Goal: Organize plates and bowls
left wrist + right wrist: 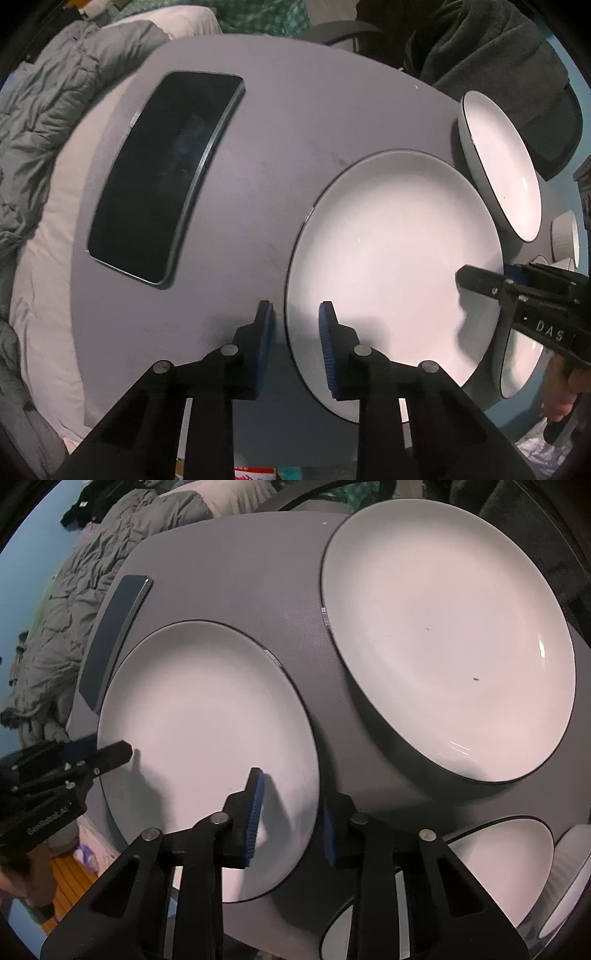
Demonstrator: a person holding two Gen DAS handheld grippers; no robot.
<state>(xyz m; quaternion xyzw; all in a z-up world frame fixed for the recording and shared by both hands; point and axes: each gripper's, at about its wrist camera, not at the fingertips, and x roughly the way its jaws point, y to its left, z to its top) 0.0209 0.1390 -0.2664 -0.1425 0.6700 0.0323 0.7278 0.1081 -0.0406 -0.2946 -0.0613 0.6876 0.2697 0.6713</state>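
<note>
A large white plate [391,258] with a dark rim lies flat on the grey table [277,147]; it also shows in the right wrist view [207,716]. My left gripper [295,321] is open, its jaws straddling the plate's left rim. My right gripper [291,805] is open, its jaws straddling the plate's right rim. A big white bowl [443,635] stands behind the plate, at the far right in the left wrist view [502,162]. Smaller white bowls [495,864] sit at the near right.
A black phone [162,173] lies face up on the table's left side, beside the plate. A grey duvet [48,110] lies beyond the table's left edge. A dark garment on a chair [491,48] stands behind the table.
</note>
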